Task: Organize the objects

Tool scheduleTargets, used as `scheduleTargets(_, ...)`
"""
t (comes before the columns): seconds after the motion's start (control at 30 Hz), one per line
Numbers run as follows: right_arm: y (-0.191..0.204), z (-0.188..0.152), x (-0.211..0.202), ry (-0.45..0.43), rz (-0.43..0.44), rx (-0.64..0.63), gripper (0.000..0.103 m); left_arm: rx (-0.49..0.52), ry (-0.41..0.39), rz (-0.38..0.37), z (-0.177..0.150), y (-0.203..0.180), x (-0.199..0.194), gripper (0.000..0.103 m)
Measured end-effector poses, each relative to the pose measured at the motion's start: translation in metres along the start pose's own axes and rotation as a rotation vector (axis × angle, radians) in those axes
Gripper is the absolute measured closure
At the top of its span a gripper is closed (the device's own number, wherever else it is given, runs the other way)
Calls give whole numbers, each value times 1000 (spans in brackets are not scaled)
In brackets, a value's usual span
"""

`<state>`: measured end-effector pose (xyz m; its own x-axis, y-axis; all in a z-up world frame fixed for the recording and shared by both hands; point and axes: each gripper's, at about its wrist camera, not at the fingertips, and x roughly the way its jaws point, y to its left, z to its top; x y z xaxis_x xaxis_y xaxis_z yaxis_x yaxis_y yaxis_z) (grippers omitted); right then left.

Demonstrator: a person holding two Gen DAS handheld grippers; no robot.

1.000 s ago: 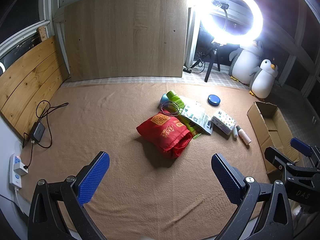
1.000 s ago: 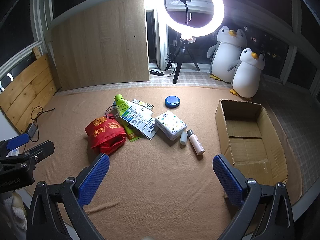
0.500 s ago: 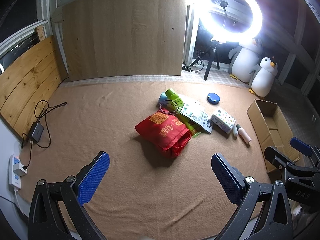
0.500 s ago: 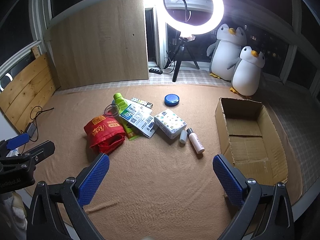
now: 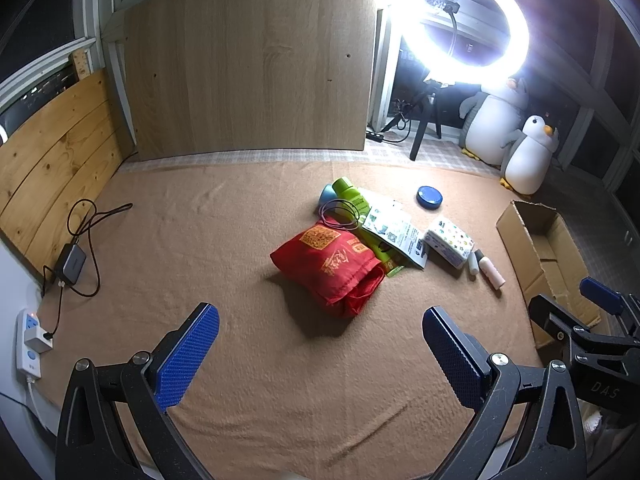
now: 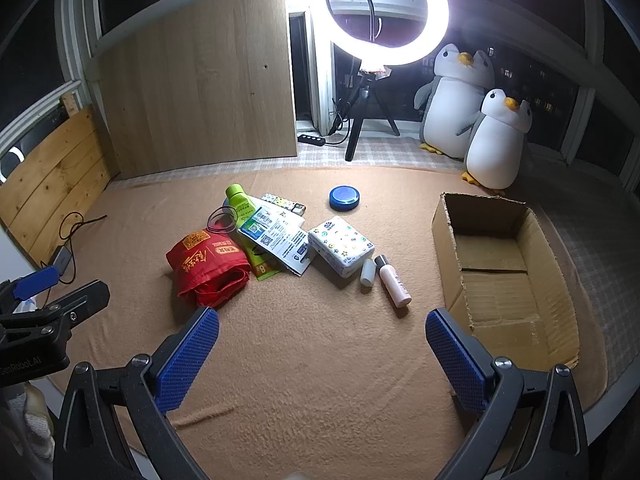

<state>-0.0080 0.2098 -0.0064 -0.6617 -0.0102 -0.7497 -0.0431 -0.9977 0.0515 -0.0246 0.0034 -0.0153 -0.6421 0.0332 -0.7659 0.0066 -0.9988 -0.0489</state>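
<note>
A pile lies on the tan blanket: a red cloth bag (image 5: pixel 330 266) (image 6: pixel 208 266), a green bottle (image 5: pixel 352 196) (image 6: pixel 240 202), a printed white pouch (image 6: pixel 276 236), a patterned tissue pack (image 5: pixel 450 242) (image 6: pixel 342 246), a small white bottle (image 6: pixel 368 272), a pink tube (image 6: pixel 394 280) and a blue round tin (image 5: pixel 429 197) (image 6: pixel 344 198). An open cardboard box (image 6: pixel 500 272) (image 5: pixel 540 252) sits to the right. My left gripper (image 5: pixel 320 354) is open, short of the red bag. My right gripper (image 6: pixel 322 354) is open, short of the bottles, holding nothing.
A ring light on a tripod (image 6: pixel 380 12) and two plush penguins (image 6: pixel 476 116) stand behind the blanket. A charger with cable (image 5: pixel 70 260) and a power strip (image 5: pixel 30 340) lie at the left edge. Wooden boards (image 5: pixel 248 68) line the back and left.
Both views have crept slightly forward toward the pile. Both grippers stay open, and nothing on the blanket has moved.
</note>
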Motion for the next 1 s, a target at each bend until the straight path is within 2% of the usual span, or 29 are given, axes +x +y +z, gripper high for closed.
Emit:
scheduleTargets(0.6,1,0,10,23,-7,13,1,-22,54,-21,5,14,25,0)
scheduleTargets(1.0,-9,-6,18,59,-27,45,1,-49,132,-6,29,39,90,0)
